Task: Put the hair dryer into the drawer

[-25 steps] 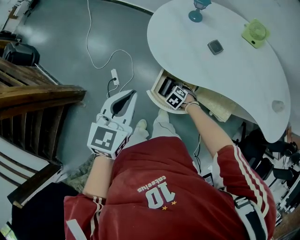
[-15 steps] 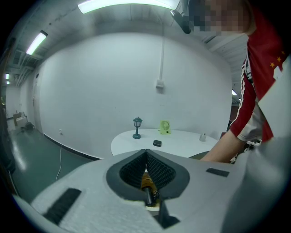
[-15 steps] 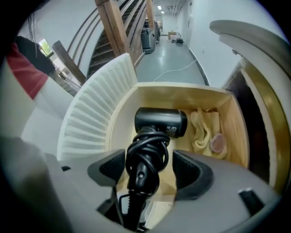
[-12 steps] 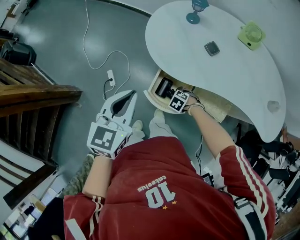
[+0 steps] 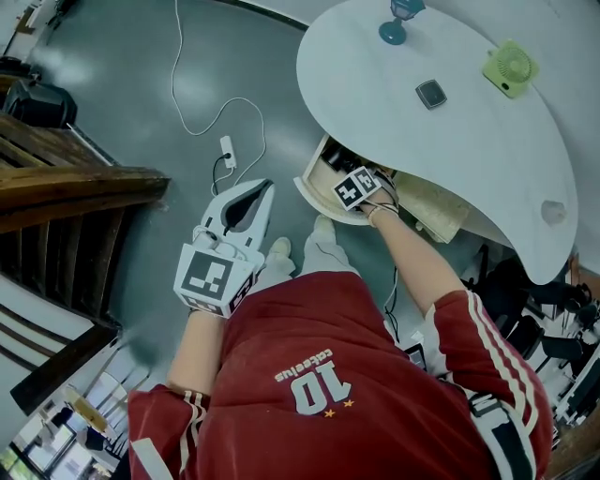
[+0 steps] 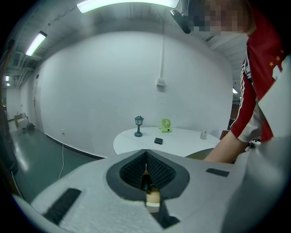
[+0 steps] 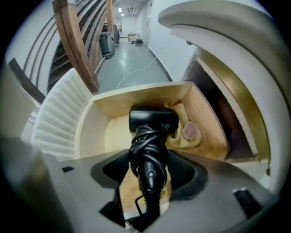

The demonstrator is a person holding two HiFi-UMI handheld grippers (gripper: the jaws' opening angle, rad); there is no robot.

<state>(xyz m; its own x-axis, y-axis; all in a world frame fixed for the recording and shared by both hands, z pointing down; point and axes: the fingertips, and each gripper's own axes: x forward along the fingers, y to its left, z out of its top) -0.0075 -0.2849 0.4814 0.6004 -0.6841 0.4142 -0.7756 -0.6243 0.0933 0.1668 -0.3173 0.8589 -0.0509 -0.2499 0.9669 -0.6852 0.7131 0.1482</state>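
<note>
The black hair dryer (image 7: 152, 120) lies head-down inside the open wooden drawer (image 7: 91, 132), its handle wound with black cord. My right gripper (image 7: 150, 159) points steeply down into the drawer. Its jaws are closing on the cord-wrapped handle, and both pads touch it. In the head view the right gripper (image 5: 345, 176) sits over the drawer (image 5: 314, 187) under the white table (image 5: 469, 159), and only a dark bit of the dryer (image 5: 336, 161) shows. My left gripper (image 5: 260, 189) hangs still over the floor beside my knee, shut and empty, as in the left gripper view (image 6: 146, 152).
A yellowish cloth (image 7: 188, 136) lies in the drawer beside the dryer head. On the table stand a teal lamp (image 5: 394, 23), a green fan (image 5: 511, 67) and a small dark square item (image 5: 431, 94). A white cable with a plug strip (image 5: 228, 150) trails across the floor. Wooden stairs (image 5: 75, 187) rise at the left.
My right gripper has shifted up and left over the drawer and rolled, now covering most of the dryer that showed in the drawer before. The left gripper has not moved.
</note>
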